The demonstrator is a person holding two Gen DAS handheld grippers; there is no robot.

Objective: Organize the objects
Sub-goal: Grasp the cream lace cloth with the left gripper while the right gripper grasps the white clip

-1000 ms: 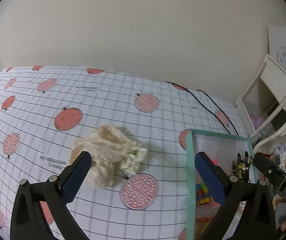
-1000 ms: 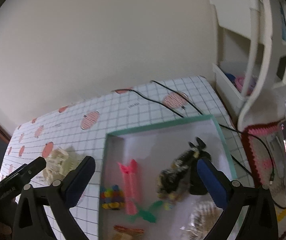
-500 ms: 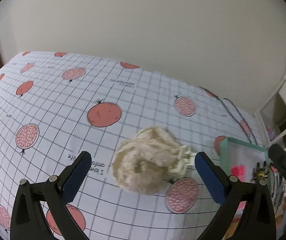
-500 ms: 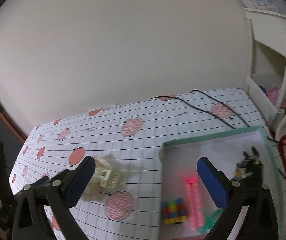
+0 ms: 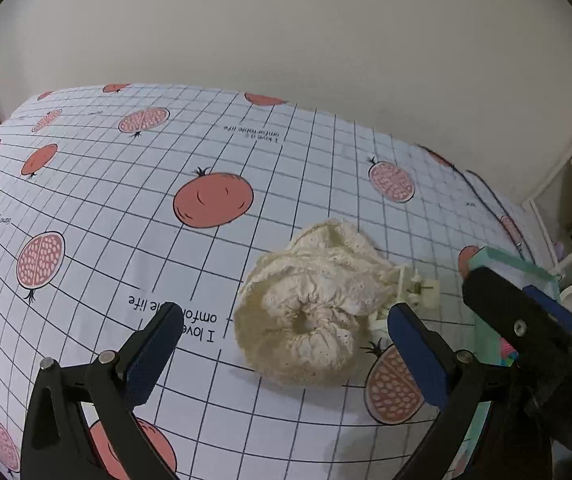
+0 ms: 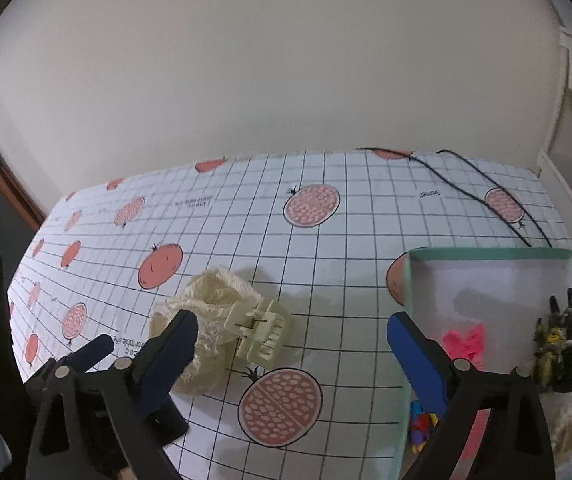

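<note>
Tablecloth print "I love comfortable life", cream scrunchie beside

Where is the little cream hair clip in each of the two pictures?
Left wrist view: the hair clip peeks out right of centre, behind the cream scrunchie.
Right wrist view: the clip sits left of centre, against the scrunchie's right side.
Shared landmark: the scrunchie.

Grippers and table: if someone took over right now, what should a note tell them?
Left gripper: open, empty, lined up on the cream scrunchie.
Right gripper: open, empty, facing the cream hair clip.
Scrunchie and clip lie touching on the tablecloth, left of the teal box.
Done: pink clip, dark clip and a multicoloured item sit in the box.
Left: box the scrunchie and clip.
</note>
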